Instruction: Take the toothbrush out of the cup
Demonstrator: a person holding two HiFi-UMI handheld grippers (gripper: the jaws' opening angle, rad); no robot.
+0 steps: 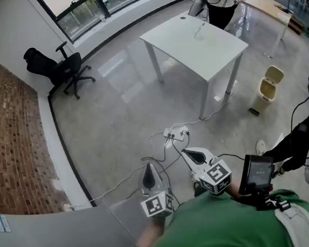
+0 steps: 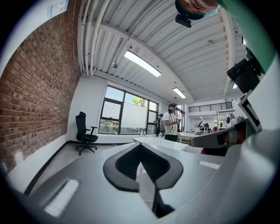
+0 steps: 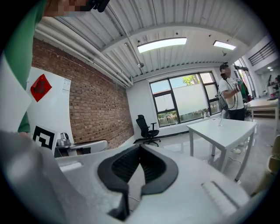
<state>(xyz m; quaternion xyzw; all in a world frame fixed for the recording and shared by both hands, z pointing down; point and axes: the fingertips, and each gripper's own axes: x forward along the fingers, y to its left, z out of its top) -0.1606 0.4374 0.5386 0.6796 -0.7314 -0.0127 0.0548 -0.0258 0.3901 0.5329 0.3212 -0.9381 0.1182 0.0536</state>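
As both hover over floor [image 1: 114, 113], left tongs [image 1: 148, 175], right tongs [image 1: 191, 154] closed, empty.

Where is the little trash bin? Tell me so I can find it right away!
In the head view, find the big white table in the middle of the shiny floor. On the floor off its right-hand corner stands the bin. It is the only cream-coloured thing there, and its lid looks flipped up, unlike the small flat dark thing lying beside it.
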